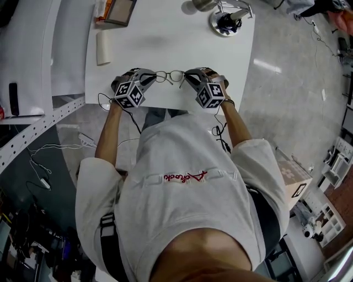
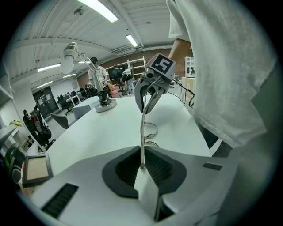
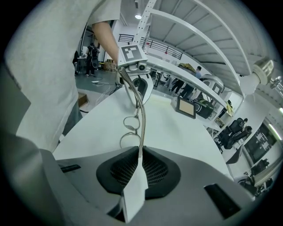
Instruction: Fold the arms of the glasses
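— Where are the glasses [image 1: 169, 76]?
— Above the near edge of the table [image 1: 165, 38], between my 2 grippers. Left gripper [image 1: 148, 79] pinches 1 end, right gripper [image 1: 189, 77] pinches the other.

The glasses [image 1: 171, 76] look thin glossy metal; the table [image 1: 165, 38] smooth matt white.

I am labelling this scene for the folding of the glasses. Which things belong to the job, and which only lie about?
In the job: glasses; left gripper and right gripper, each shut on one arm.
Lying about: lamp base, white roll, framed panel, all on the table.
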Demonstrator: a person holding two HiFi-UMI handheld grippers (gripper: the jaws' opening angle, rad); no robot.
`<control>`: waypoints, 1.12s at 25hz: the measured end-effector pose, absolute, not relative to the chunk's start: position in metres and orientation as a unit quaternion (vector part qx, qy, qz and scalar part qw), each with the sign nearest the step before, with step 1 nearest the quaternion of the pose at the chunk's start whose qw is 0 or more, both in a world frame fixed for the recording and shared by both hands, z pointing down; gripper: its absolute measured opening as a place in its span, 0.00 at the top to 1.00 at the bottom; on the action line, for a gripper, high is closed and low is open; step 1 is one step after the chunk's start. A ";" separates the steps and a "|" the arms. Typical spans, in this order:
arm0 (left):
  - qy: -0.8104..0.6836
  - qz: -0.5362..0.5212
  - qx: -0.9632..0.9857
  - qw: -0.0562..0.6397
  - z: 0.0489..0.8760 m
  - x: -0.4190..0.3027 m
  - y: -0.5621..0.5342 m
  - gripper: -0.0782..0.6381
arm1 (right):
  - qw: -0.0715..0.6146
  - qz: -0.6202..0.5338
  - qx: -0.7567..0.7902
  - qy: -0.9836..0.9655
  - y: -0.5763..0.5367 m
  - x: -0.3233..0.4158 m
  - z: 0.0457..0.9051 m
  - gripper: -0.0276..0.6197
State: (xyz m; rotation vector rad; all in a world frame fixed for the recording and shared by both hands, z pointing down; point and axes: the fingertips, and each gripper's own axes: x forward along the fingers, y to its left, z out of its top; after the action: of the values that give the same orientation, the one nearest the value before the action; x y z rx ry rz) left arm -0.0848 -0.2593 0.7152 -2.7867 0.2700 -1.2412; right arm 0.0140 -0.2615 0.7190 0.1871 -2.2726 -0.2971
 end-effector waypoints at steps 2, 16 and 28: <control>0.070 -0.413 -0.907 0.042 0.719 -0.076 -0.260 0.81 | 0.409 -0.116 0.071 -0.903 -0.260 0.014 0.719 0.88; 0.025 -0.444 -0.895 0.029 0.740 -0.057 -0.263 0.81 | 0.411 -0.108 0.053 -0.904 -0.258 0.015 0.718 0.88; 0.036 -0.425 -0.904 0.016 0.739 -0.059 -0.266 0.81 | 0.423 -0.095 0.015 -0.901 -0.256 -0.004 0.732 0.93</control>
State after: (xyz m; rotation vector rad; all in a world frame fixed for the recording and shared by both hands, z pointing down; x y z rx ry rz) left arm -0.0590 -0.2658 0.7385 -2.8121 0.1115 -1.3231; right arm -0.0035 -0.2564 0.7321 0.0382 -2.2556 -0.2387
